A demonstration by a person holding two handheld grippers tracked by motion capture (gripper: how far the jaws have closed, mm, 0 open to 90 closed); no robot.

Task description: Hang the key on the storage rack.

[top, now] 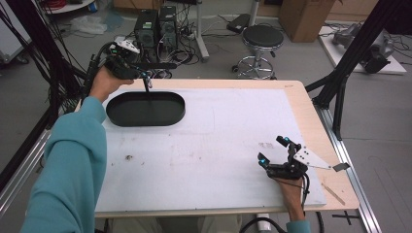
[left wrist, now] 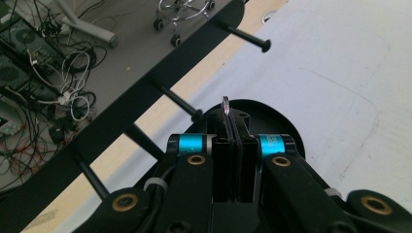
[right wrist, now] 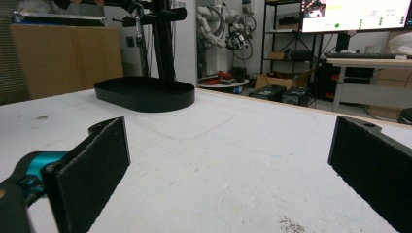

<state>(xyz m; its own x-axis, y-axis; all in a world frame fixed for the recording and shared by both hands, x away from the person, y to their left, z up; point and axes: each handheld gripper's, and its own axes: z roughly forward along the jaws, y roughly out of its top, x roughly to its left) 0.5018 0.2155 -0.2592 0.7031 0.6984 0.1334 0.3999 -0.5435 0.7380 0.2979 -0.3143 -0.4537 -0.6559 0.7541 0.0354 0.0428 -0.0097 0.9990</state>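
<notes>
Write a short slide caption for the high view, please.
Left gripper holds a thin ring above a black stand with pegs in an oval tray; right gripper rests open on the table.

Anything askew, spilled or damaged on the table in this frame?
Nothing serious: the black oval tray sits flat, and the white mat carries just a small dark speck at its near left and faint scuffs.

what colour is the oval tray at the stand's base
Black, a plain matte finish with no pattern. The oval tray shows best in the high view.
</notes>
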